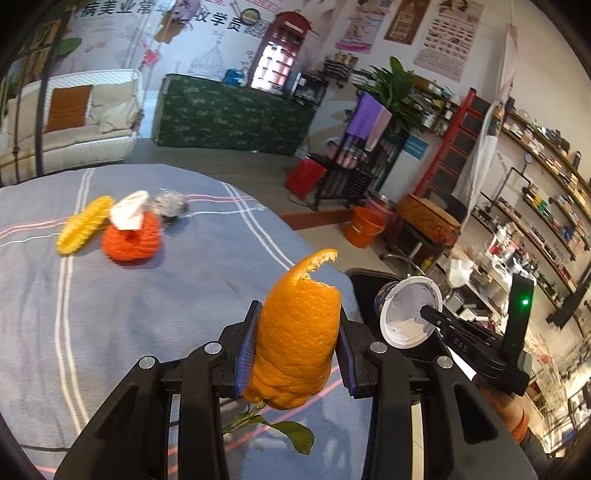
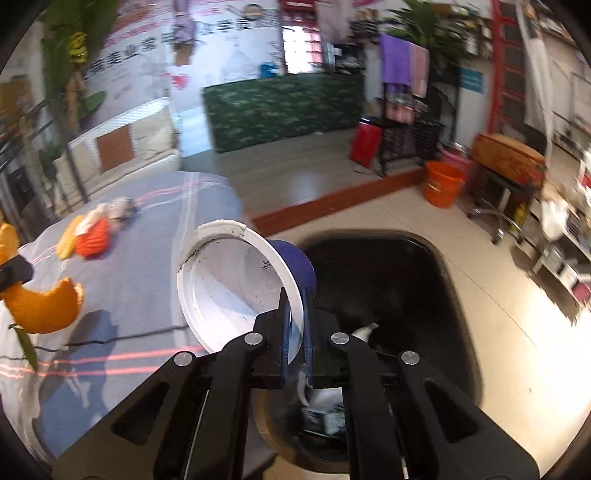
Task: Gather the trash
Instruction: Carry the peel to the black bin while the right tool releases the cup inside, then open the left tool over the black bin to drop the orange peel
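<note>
Holding cup (image 2: 236,284) rim in right tongs (image 2: 297,325), peel (image 1: 295,343) clamped in left tongs (image 1: 297,347); we should release cup squarely over bin (image 2: 424,295) at 3 o'clock.

We read "DAS" in white letters on the right gripper (image 1: 428,310). On the wall banner (image 1: 155,18) behind the white sofa (image 1: 74,118) we read "美业" and "学员".

Orange peel (image 1: 295,332), white-lined blue cup (image 2: 240,284), black bin (image 2: 406,288), grey-blue tablecloth (image 1: 129,314) (white and pink stripes).
</note>
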Motion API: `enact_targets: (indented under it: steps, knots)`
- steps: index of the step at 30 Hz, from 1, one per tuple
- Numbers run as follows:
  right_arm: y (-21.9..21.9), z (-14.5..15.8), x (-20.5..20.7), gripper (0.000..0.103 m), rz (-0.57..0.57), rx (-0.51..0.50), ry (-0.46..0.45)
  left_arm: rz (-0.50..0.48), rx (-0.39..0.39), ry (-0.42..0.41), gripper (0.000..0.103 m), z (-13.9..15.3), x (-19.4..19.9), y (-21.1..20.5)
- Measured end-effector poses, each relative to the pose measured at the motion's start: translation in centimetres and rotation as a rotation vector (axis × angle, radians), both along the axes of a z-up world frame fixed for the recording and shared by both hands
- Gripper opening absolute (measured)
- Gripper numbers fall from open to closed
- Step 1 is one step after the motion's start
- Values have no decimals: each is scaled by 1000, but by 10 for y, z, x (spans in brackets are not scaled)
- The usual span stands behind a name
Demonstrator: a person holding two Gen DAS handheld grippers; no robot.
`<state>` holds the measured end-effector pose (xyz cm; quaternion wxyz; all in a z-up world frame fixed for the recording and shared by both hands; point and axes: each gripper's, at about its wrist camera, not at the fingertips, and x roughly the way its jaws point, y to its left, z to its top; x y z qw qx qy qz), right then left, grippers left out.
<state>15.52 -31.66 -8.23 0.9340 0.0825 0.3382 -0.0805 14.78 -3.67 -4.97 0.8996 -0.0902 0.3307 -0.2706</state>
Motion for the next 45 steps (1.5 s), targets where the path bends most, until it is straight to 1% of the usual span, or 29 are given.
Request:
enact_targets:
  steps: [7,11,14,17,18,19,20,21,22,24,27,29,30,32,33,37,40,45]
  knots:
    - [-49,-32,-7,7,-135,37,85,-115,13,-10,37,0,-2,-44]
    - [-65,-52,-6,7,-192,65,137,-165,-5,3,37,-1,0,-63]
    - [-75,-66,-3,8,-206,94,179,-193,-15,18,37,-2,4,-76]
    - [-79,-76,-3,14,-214,107,200,-213,-7,19,37,-3,2,-90]
    - [-80,-79,-4,24,-220,92,211,-220,-7,22,37,-4,2,-92]
    - [-79,-80,-4,43,-234,67,224,-228,-6,27,37,-5,3,-95]
    - [-81,-79,-5,54,-244,53,220,-235,-4,30,37,-6,3,-97]
    - [-81,-78,-6,70,-250,46,211,-239,-1,33,37,-7,3,-99]
    - [-83,-76,-9,73,-256,37,199,-243,3,34,37,-7,3,-101]
    - [-84,-69,-12,73,-261,24,178,-252,7,39,37,-7,5,-106]
    - [-91,-59,-20,73,-282,55,140,-268,2,48,37,-8,7,-114]
    - [-95,-49,-27,74,-304,70,98,-285,5,47,37,-8,8,-123]
    - [-95,-44,-31,75,-315,72,80,-292,6,48,37,-8,9,-127]
    - [-98,-35,-35,81,-329,69,50,-314,3,56,37,-10,10,-137]
    - [-98,-32,-37,82,-333,64,42,-322,1,62,37,-12,10,-139]
    - [-100,-28,-42,82,-337,55,33,-363,-4,96,37,-20,15,-156]
    - [-104,-31,-47,82,-349,49,39,-386,4,119,37,-25,19,-167]
    - [-113,-38,-54,82,-365,71,54,-420,23,128,37,-31,19,-185]
